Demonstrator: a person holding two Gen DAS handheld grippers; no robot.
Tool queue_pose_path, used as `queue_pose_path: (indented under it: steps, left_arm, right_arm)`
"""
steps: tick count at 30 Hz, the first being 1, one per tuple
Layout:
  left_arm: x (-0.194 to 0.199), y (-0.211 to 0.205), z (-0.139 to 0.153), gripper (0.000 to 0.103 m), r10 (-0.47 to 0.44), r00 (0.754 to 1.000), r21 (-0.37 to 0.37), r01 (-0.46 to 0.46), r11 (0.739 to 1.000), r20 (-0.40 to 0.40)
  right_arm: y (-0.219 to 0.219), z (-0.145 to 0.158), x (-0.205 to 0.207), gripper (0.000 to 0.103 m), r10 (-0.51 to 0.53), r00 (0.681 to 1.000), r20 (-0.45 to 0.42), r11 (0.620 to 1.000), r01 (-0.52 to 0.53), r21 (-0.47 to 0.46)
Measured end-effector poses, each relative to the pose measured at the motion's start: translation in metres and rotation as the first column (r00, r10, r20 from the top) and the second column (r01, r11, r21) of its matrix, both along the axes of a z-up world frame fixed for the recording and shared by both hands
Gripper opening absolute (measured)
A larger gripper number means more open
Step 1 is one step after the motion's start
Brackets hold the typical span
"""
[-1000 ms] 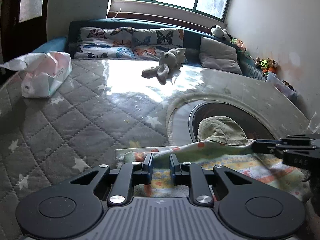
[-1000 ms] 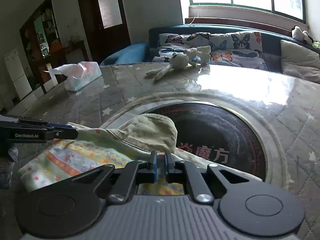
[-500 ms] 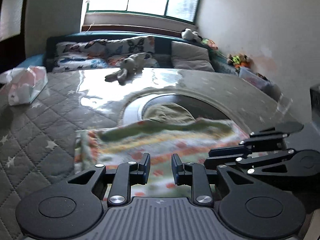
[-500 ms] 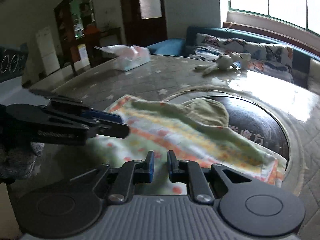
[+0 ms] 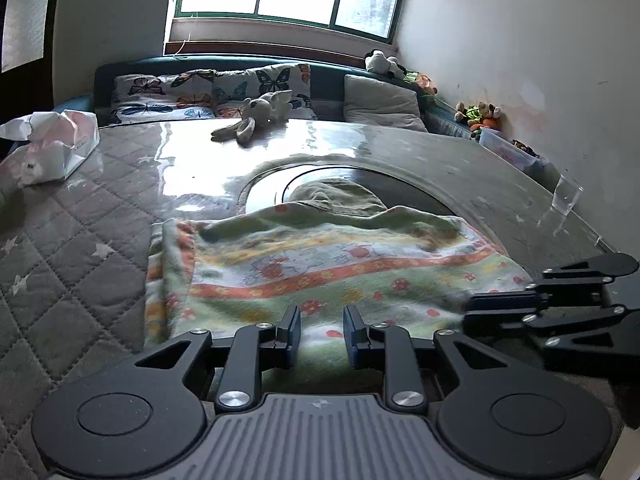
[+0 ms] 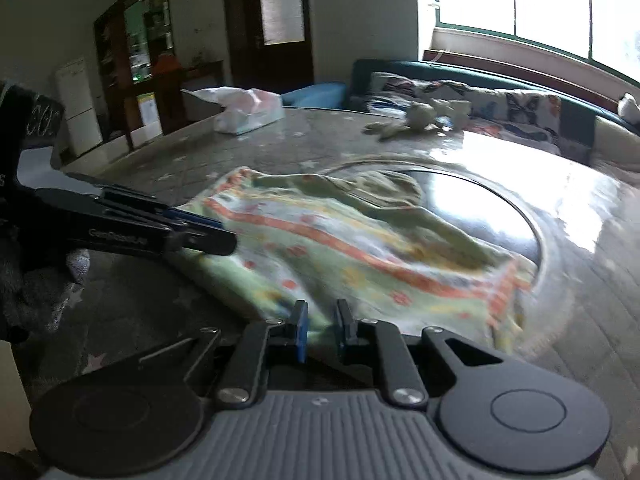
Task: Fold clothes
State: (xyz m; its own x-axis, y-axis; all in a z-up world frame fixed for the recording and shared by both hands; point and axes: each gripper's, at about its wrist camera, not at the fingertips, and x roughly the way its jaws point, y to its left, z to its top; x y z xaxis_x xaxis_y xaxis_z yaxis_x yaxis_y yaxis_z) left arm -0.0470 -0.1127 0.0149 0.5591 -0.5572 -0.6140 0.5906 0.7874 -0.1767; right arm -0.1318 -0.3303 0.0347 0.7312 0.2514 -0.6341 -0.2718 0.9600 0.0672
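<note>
Tissue pack (image 5: 60,148): tissues poking out, far left of cloth (image 5: 320,264).
Left gripper (image 5: 320,334): released, over cloth's near edge.
Right gripper (image 6: 320,330): released, cloth edge between fingers.

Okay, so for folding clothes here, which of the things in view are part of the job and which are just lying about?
Part of the job:
- patterned cloth
- olive garment under its far edge
- left gripper, right gripper, both open at the cloth's near edge

Just lying about:
- plush rabbit
- tissue pack
- plastic cup
- grey cushion
</note>
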Motion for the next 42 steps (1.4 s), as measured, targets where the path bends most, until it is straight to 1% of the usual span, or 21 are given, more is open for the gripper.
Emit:
queue_pose_path:
  steps: [5, 7, 8, 10, 12, 13, 16, 19, 21, 26, 28, 32, 33, 34, 37, 39, 42]
  left_arm:
    - [0.000, 0.004, -0.002, 0.030, 0.007, 1.000, -0.009, -0.007, 1.000, -0.006]
    - [0.000, 0.004, -0.001, 0.030, 0.009, 1.000, -0.011, -0.009, 1.000, -0.007]
    - [0.000, 0.004, -0.001, 0.030, 0.009, 1.000, -0.011, -0.009, 1.000, -0.007]
    - [0.000, 0.005, -0.002, 0.031, 0.011, 1.000, -0.013, -0.011, 1.000, -0.008]
    - [0.000, 0.007, -0.002, 0.032, 0.014, 1.000, -0.016, -0.014, 1.000, -0.009]
    - [-0.001, 0.008, -0.002, 0.033, 0.017, 1.000, -0.017, -0.017, 1.000, -0.010]
    - [-0.002, 0.012, 0.000, 0.033, 0.023, 1.000, -0.018, -0.024, 1.000, -0.009]
    - [-0.004, 0.016, 0.004, 0.033, 0.031, 1.000, -0.018, -0.031, 0.999, 0.003]
    - [-0.003, 0.021, 0.005, 0.032, 0.050, 0.999, -0.018, -0.050, 0.999, 0.002]
    - [0.002, 0.036, 0.003, 0.031, 0.096, 0.995, -0.026, -0.097, 0.995, -0.018]
    - [0.005, 0.043, 0.003, 0.031, 0.111, 0.993, -0.035, -0.112, 0.993, -0.029]
    - [0.009, 0.051, 0.002, 0.031, 0.137, 0.990, -0.046, -0.138, 0.989, -0.040]
    - [0.010, 0.052, 0.002, 0.031, 0.142, 0.989, -0.047, -0.144, 0.988, -0.040]
    - [0.010, 0.054, 0.002, 0.031, 0.148, 0.988, -0.049, -0.150, 0.987, -0.042]
    - [0.012, 0.058, 0.001, 0.031, 0.154, 0.987, -0.058, -0.157, 0.986, -0.055]
    - [0.014, 0.058, 0.002, 0.031, 0.156, 0.986, -0.055, -0.159, 0.986, -0.051]
    - [0.018, 0.055, 0.006, 0.032, 0.159, 0.987, -0.042, -0.160, 0.986, -0.035]
  right_arm:
    - [-0.021, 0.002, -0.009, 0.014, -0.065, 0.997, -0.031, 0.998, 0.065, -0.008]
    - [-0.024, 0.004, -0.012, 0.014, -0.083, 0.996, -0.020, 0.996, 0.082, -0.022]
    - [-0.029, 0.007, -0.014, 0.014, -0.100, 0.995, -0.009, 0.995, 0.100, -0.013]
    - [-0.035, 0.006, -0.014, 0.014, -0.132, 0.991, -0.014, 0.991, 0.131, -0.006]
    - [-0.042, 0.000, -0.015, 0.013, -0.161, 0.986, -0.038, 0.987, 0.160, -0.018]
    - [-0.044, 0.001, -0.016, 0.013, -0.162, 0.986, -0.038, 0.987, 0.161, -0.019]
    - [-0.048, 0.004, -0.019, 0.013, -0.162, 0.986, -0.036, 0.987, 0.161, -0.020]
    - [-0.050, 0.014, -0.014, 0.014, -0.165, 0.986, 0.005, 0.986, 0.165, -0.010]
    - [-0.051, 0.015, -0.006, 0.014, -0.173, 0.985, 0.012, 0.985, 0.173, -0.005]
    - [-0.061, -0.001, 0.009, 0.014, -0.215, 0.976, -0.043, 0.977, 0.215, 0.001]
    - [-0.065, -0.002, 0.009, 0.014, -0.225, 0.973, -0.048, 0.974, 0.225, 0.001]
    - [-0.063, 0.008, 0.015, 0.015, -0.222, 0.975, 0.003, 0.975, 0.222, -0.007]
    - [-0.064, 0.008, 0.020, 0.017, -0.220, 0.975, 0.007, 0.975, 0.220, -0.002]
    - [-0.065, 0.007, 0.024, 0.017, -0.221, 0.975, 0.006, 0.975, 0.221, 0.000]
    - [-0.068, -0.005, 0.037, 0.017, -0.234, 0.972, -0.038, 0.972, 0.234, -0.008]
    - [-0.071, -0.011, 0.038, 0.017, -0.239, 0.970, -0.052, 0.971, 0.239, 0.004]
    - [-0.073, -0.006, 0.037, 0.018, -0.244, 0.969, -0.037, 0.969, 0.245, 0.012]
